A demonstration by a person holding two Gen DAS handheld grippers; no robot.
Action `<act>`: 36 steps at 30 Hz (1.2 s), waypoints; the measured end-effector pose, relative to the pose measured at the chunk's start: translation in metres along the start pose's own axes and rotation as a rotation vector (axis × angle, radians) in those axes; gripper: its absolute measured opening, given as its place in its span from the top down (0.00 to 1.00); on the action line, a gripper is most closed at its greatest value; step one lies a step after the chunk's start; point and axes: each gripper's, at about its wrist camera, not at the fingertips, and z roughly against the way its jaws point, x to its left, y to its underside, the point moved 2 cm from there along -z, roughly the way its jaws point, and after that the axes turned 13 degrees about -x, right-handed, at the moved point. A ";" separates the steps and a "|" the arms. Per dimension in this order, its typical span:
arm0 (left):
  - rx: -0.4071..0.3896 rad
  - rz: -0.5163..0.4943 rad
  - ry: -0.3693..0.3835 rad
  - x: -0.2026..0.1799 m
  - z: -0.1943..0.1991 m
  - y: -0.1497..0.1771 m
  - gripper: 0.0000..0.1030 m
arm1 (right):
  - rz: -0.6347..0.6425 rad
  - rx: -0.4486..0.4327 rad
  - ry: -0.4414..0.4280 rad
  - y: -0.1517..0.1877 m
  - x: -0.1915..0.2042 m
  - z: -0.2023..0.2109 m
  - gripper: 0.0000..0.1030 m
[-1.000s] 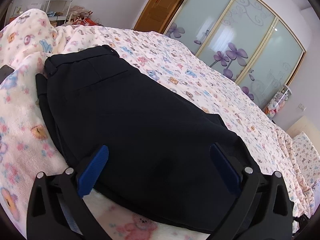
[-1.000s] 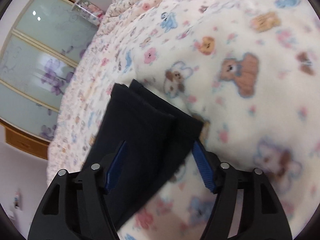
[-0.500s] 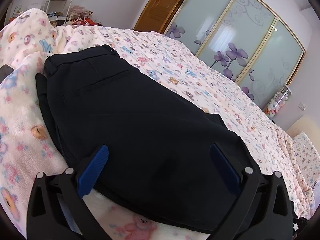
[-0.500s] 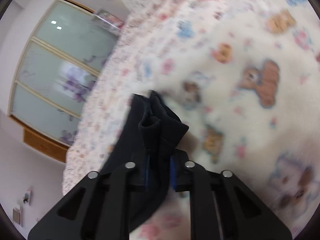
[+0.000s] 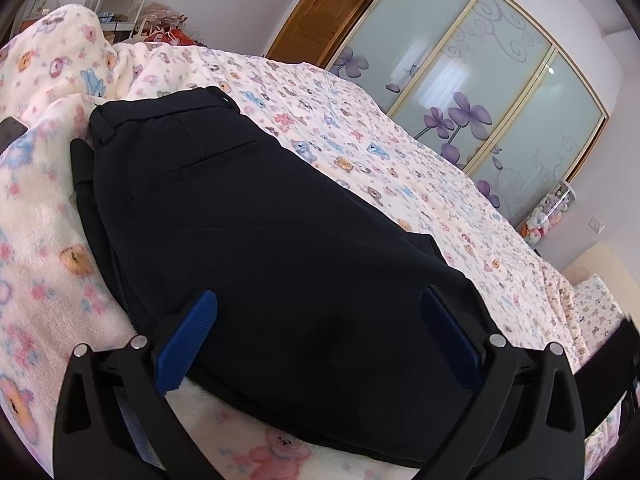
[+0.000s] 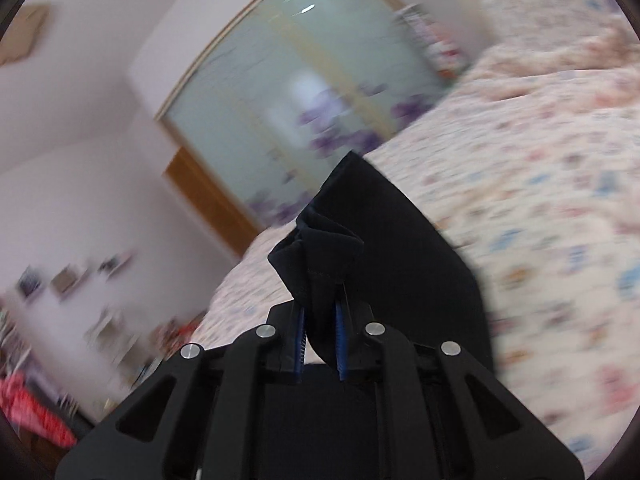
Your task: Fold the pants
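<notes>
Now my left gripper [image 5: 316, 332] stands with its blue-padded jaws spread wide, one on either side of the black pants [image 5: 248, 232], which lie folded lengthwise on the teddy-bear bedspread [image 5: 400, 176] with the waistband at the far end from me. My right gripper [image 6: 320, 344] has its jaws pinched tight on a bunched hem of the pants [image 6: 320, 256], lifted clear of the bedspread [image 6: 560, 200], with the rest of the dark cloth trailing down beside it; the view there is blurred.
</notes>
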 end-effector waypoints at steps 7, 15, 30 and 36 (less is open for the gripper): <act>0.001 0.011 0.012 0.002 0.000 -0.001 0.02 | 0.170 0.392 -0.090 0.149 0.075 -0.088 0.88; 0.006 0.028 0.032 0.006 0.001 -0.001 0.02 | 0.357 0.587 -0.046 0.228 0.096 -0.100 0.85; 0.013 0.080 0.056 0.011 0.003 -0.006 0.02 | 0.731 0.605 -0.122 0.261 0.146 -0.071 0.39; 0.018 0.142 0.084 0.016 0.005 -0.009 0.02 | 0.769 0.682 -0.105 0.289 0.143 -0.088 0.52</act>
